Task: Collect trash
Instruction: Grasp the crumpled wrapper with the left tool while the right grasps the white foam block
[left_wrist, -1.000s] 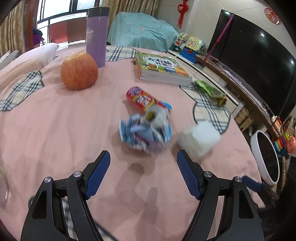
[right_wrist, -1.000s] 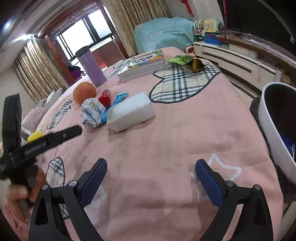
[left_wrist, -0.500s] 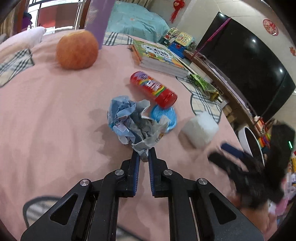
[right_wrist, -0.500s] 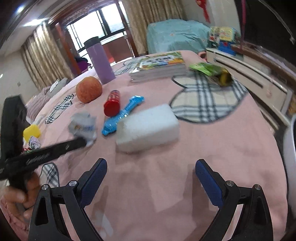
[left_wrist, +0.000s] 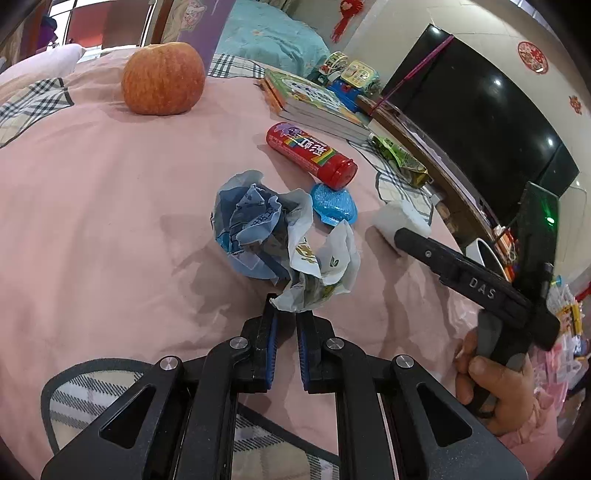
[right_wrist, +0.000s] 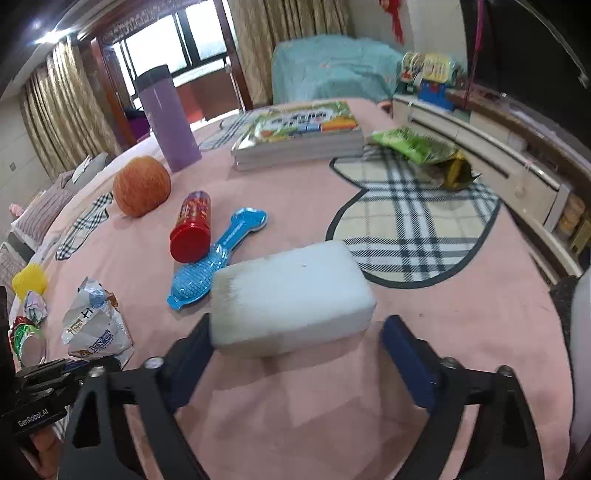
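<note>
A crumpled blue-and-white plastic wrapper (left_wrist: 273, 240) lies on the pink tablecloth (left_wrist: 92, 221). My left gripper (left_wrist: 286, 314) is shut on its near white edge. In the right wrist view the same wrapper (right_wrist: 96, 325) sits low on the left. A white foam block (right_wrist: 291, 295) lies between the jaws of my right gripper (right_wrist: 297, 328), which are closing. The left pad is against the block's end, while the right pad stands apart from it. A green snack bag (right_wrist: 421, 147) lies on a plaid patch farther back.
A red candy tube (right_wrist: 192, 225), a blue plastic spoon-shaped pack (right_wrist: 218, 258), an apple (right_wrist: 142, 186), a purple flask (right_wrist: 166, 118) and stacked books (right_wrist: 299, 133) stand behind. A white bin (right_wrist: 583, 350) is past the right table edge. A hand (left_wrist: 491, 384) grips the right tool.
The left jaws have closed on the wrapper's edge after moving in and down. The right gripper has come up to the foam block and its jaws have narrowed around it.
</note>
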